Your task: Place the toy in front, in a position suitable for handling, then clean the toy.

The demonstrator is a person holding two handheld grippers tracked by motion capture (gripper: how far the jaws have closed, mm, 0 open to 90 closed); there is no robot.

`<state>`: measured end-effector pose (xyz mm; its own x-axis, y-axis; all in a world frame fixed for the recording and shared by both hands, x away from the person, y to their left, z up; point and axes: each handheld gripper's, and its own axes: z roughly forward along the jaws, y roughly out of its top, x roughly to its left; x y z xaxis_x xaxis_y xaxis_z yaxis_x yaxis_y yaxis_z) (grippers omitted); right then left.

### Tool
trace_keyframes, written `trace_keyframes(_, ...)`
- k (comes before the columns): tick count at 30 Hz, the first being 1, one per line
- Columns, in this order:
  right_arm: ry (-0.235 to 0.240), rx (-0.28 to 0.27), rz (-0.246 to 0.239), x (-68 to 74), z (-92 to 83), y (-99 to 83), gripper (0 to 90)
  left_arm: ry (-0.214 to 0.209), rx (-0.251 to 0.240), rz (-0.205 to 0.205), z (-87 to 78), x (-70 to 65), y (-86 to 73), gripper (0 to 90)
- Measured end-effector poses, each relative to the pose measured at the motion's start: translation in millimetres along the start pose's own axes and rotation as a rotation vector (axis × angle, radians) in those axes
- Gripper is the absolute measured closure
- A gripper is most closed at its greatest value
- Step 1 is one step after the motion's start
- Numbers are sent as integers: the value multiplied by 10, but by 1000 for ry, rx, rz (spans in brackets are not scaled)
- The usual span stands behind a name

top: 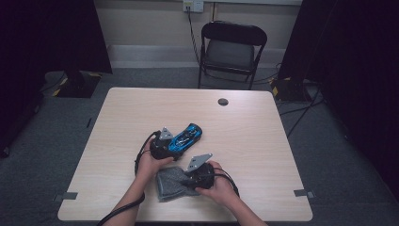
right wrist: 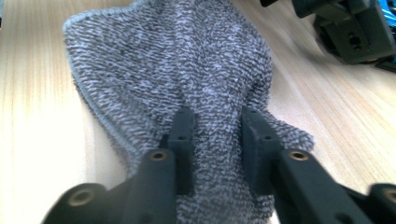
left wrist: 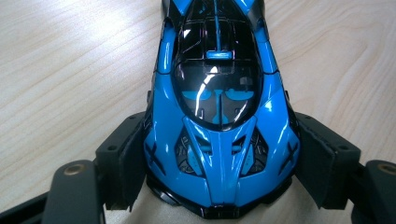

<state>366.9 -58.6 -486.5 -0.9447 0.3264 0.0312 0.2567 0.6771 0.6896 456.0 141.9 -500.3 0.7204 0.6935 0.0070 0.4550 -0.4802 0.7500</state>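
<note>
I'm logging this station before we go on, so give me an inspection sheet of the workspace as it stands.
Surface: light wood-grain table, with a dark round grommet near its far edge.
Job's things: blue toy sports car and grey knitted cloth, both on the table.
Clutter: nothing seen.
Grippers: left gripper has its jaws closed against the car's sides; right gripper has its jaws pinching a fold of the cloth.
Cables: a black cable loops from the left gripper; more cables on the floor at right.
Surroundings: black folding chair, wall socket, dark curtains, grey carpet.
</note>
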Motion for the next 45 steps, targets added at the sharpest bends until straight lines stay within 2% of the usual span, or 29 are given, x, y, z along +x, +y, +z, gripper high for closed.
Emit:
trace_keyframes(1, -3, -3, 3, 3, -5, -7, 747, -8, -1, -13, 3, -9, -2, 259)
trace_keyframes(3, -9, -3, 25, 16, -14, -13, 782, -8, -1, -12, 3, -8, -2, 259)
trace_keyframes(9, -26, 21, 42, 26, -41, 28, 803, -6, -3, -12, 4, -8, -2, 259)
trace_keyframes(11, -48, 23, 43, 15, -78, 34, 806, -7, -2, -12, 3, -7, -2, 259)
trace_keyframes(16, -54, 18, 82, -91, -238, -4, 807, -5, -11, -23, 10, -15, -4, 259)
trace_keyframes(18, -63, 14, 95, -146, -319, -23, 808, 4, -5, -6, 2, -5, -1, 259)
trace_keyframes(26, -100, 9, 138, -323, -570, -33, 808, 5, -9, -12, 5, -8, -2, 258)
trace_keyframes(30, -111, -24, 169, -411, -693, -21, 808, 5, -8, -12, 4, -8, -2, 259)
trace_keyframes(38, -141, -51, 204, -541, -830, 27, 808, 5, -8, -12, 4, -8, -2, 258)
trace_keyframes(39, -144, -58, 209, -559, -850, 39, 808, 4, 1, 2, -1, 1, 0, 258)
trace_keyframes(45, -169, -70, 218, -656, -943, 127, 808, -5, -3, -12, 4, -8, -3, 258)
